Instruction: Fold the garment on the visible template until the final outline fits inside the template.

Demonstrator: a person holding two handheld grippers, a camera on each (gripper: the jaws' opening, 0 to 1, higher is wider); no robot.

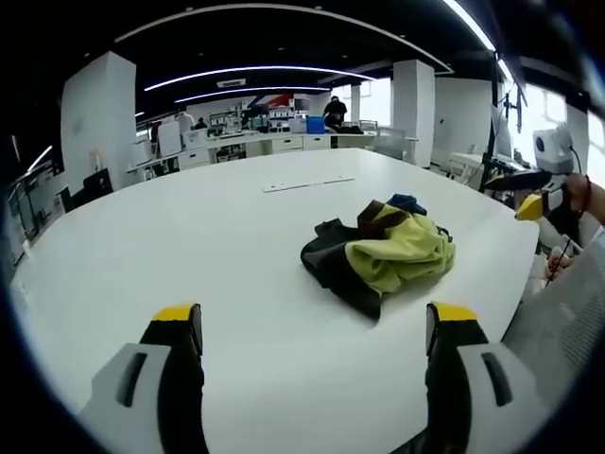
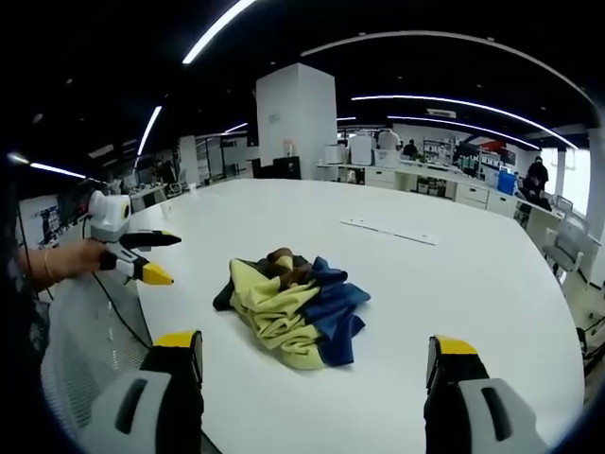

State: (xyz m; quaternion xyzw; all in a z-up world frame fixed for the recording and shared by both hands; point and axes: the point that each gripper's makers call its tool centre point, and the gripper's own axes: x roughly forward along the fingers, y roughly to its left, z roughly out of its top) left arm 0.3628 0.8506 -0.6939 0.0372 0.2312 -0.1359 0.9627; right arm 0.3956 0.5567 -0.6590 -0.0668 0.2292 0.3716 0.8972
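garment (image 1: 383, 251): crumpled heap, yellow, dark and blue cloth, lay on white table (image 1: 189, 236), nothing touching it
left hand-held gripper (image 1: 317, 326): jaws apart, empty, garment ahead and slightly right
right hand-held gripper (image 2: 317, 355): jaws apart, empty, garment straight ahead, looked nearer this one
long axis: unclear, heap too bunched
template: thin strip (image 2: 389, 231) beyond garment, can't tell if that's it

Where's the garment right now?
The garment lies crumpled on the white table, between and ahead of both open grippers; in the left gripper view it sits right of centre, near the table's edge.
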